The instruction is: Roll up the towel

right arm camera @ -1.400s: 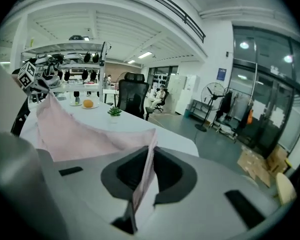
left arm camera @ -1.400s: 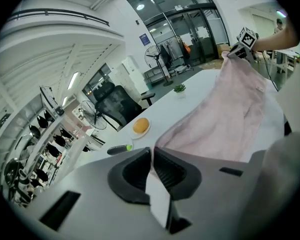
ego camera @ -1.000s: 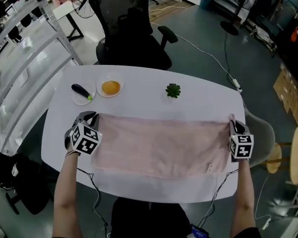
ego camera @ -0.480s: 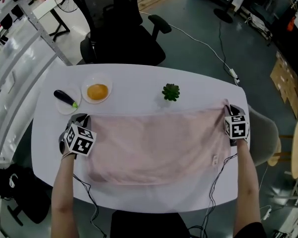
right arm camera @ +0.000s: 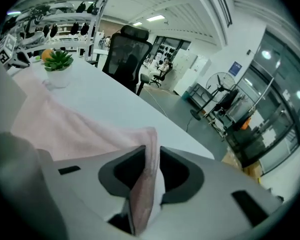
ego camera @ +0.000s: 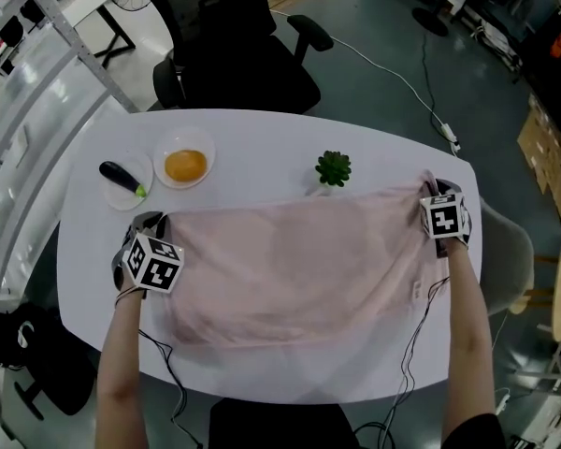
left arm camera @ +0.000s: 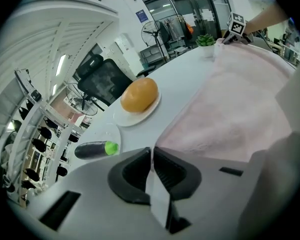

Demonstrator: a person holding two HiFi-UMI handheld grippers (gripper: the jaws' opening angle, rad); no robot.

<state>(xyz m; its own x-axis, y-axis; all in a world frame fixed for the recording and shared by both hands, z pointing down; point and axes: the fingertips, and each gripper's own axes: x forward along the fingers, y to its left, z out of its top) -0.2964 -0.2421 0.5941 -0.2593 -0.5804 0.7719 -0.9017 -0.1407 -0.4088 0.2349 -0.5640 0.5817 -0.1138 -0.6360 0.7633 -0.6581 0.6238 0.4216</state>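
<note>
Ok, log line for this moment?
left gripper: shut on pink terry towel corner | right gripper: jaws just opening, towel corner between them | rolling: not begun

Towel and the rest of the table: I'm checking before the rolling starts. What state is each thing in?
towel: spread out, unrolled.
left hand-held gripper: shut on a towel corner.
right hand-held gripper: other towel corner between its jaws, which have just been opening.
potted plant: upright.
orange: resting in a dish.
eggplant: lying on a plate.
</note>
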